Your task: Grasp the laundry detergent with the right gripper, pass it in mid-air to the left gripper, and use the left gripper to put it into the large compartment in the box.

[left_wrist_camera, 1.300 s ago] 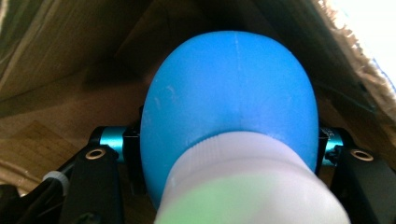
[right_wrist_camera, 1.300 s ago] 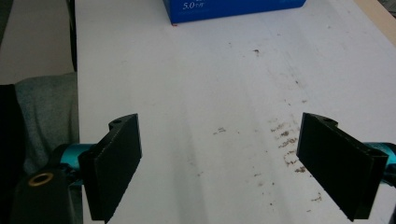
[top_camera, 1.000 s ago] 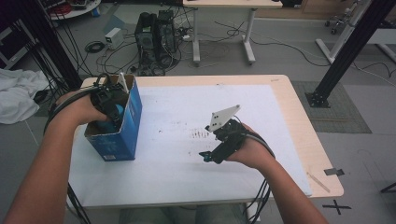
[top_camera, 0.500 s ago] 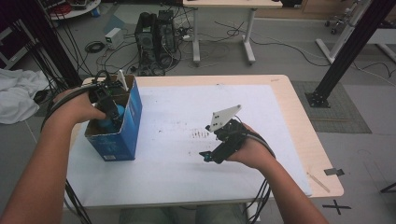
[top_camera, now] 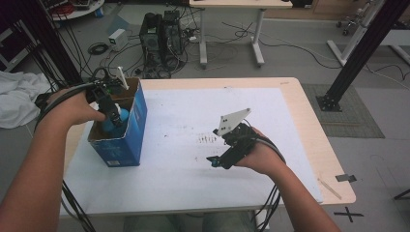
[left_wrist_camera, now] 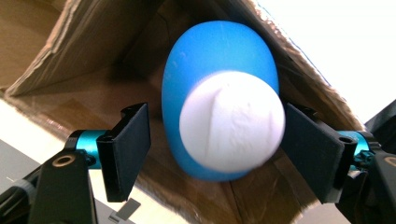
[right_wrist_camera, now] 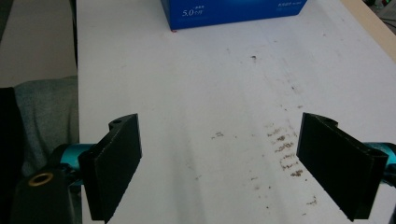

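A blue bottle with a white cap (left_wrist_camera: 219, 70) stands inside an open blue cardboard box (top_camera: 121, 140) at the table's left. My left gripper (top_camera: 113, 116) reaches down into the box. In the left gripper view its jaws have just been opening: the left gripper (left_wrist_camera: 217, 149) has the bottle's cap end between its pads, with a clear gap at the left pad (left_wrist_camera: 133, 144) and the right one close beside the cap. My right gripper (top_camera: 212, 162) rests low over the white table sheet, right of centre. In its own view the right gripper (right_wrist_camera: 219, 163) stands wide open with nothing between the jaws.
The white sheet (top_camera: 193, 121) covers most of the wooden table and carries small dark marks (right_wrist_camera: 285, 149) near the right gripper. The blue box (right_wrist_camera: 233, 11) lies ahead of the right gripper. Computers, cables and another table stand on the floor beyond the far edge.
The left hand has lifted a little at the box and its jaws have spread apart from the bottle. The right hand and gripper have kept still.
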